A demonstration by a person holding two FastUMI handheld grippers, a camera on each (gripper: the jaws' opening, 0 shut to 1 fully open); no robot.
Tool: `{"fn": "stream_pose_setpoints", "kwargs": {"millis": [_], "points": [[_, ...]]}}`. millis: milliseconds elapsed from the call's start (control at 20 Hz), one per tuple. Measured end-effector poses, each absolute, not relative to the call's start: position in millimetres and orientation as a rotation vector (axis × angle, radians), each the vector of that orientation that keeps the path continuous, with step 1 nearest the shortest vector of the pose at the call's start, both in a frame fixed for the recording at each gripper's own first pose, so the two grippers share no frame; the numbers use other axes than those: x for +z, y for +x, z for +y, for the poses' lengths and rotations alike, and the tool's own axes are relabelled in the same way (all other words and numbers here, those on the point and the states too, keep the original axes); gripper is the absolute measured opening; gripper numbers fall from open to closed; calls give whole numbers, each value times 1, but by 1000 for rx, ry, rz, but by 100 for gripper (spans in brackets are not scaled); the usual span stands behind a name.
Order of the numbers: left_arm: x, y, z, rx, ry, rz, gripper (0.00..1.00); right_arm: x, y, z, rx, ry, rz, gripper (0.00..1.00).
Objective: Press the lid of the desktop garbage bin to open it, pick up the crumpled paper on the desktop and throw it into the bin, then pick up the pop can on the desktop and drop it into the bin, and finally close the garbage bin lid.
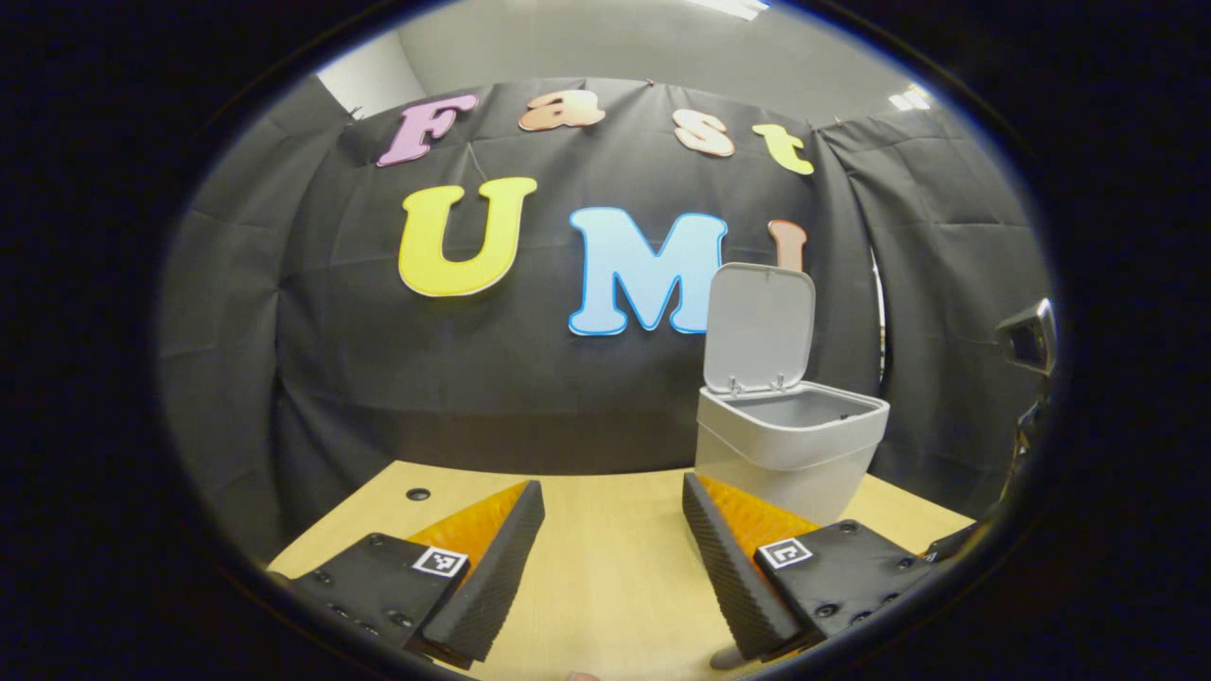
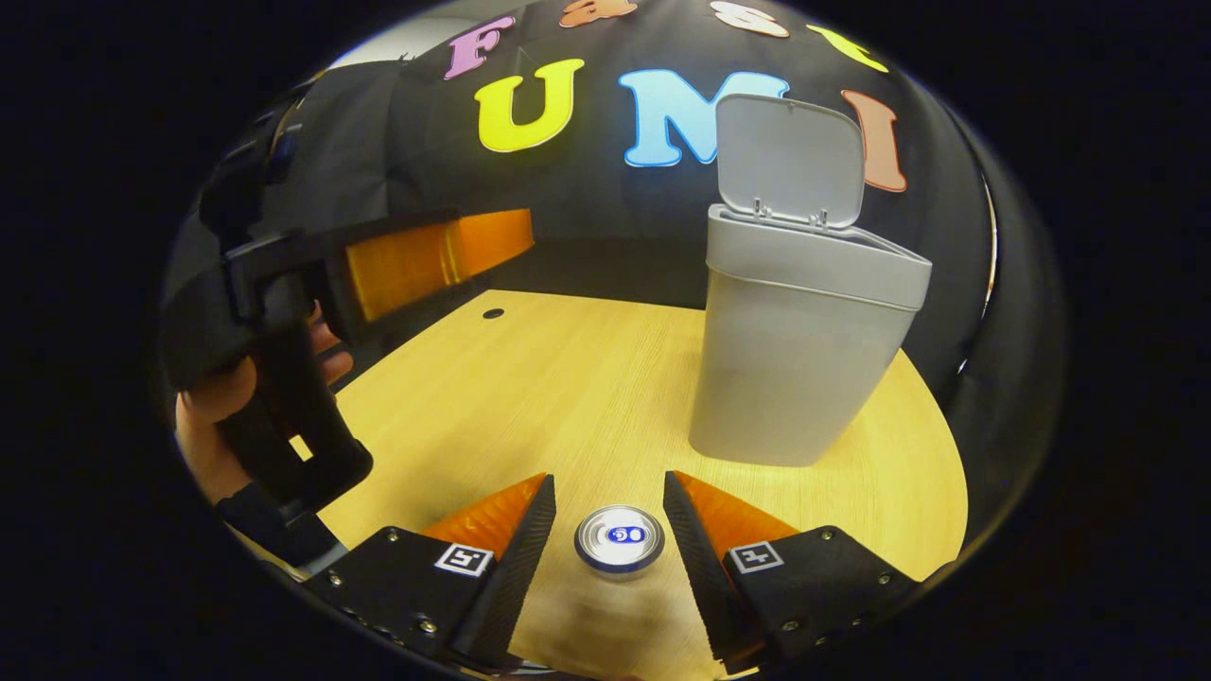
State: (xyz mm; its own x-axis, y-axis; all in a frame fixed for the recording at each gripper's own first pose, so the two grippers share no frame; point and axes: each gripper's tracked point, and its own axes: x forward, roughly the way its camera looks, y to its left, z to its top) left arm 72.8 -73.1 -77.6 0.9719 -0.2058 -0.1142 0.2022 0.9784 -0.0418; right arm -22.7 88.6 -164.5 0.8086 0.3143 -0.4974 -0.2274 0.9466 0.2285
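Observation:
The grey desktop bin (image 2: pixel 799 350) stands on the wooden table (image 2: pixel 530 397) with its lid (image 2: pixel 790 161) swung up and open. A pop can (image 2: pixel 620 537) stands upright on the table, seen from above. My right gripper (image 2: pixel 608 482) is open, one finger on each side of the can, with a small gap on both sides. Off to the left, a hand (image 2: pixel 213 397) holds my left gripper (image 2: pixel 473 251) above the table. In the left gripper view the left gripper (image 1: pixel 613 487) is open with nothing between its fingers, and the bin (image 1: pixel 790 445) with its raised lid (image 1: pixel 760 326) stands ahead to the right.
A small round hole (image 2: pixel 492 313) sits in the table near its far left edge. The black cloth wall (image 1: pixel 530 378) closes the booth right behind the bin. Bare tabletop (image 1: pixel 605 558) stretches left of the bin.

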Motion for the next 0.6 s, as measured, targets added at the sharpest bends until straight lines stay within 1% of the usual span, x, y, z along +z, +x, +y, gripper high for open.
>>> {"fn": "stream_pose_setpoints", "kwargs": {"millis": [150,200,250,300,600], "points": [[-79,67,-66,-195,-29,122,100,-177,-17,92,289,163,603,76],[-80,65,-63,-191,-29,126,96,-179,-16,91,284,157,616,76],[-80,63,-61,-186,-29,127,96,-183,-16,93,283,149,625,76],[-81,62,-57,-181,-28,129,100,-185,-15,94,282,142,635,76],[-87,55,-44,-152,-35,145,100,-210,-13,98,276,88,700,76]]}}
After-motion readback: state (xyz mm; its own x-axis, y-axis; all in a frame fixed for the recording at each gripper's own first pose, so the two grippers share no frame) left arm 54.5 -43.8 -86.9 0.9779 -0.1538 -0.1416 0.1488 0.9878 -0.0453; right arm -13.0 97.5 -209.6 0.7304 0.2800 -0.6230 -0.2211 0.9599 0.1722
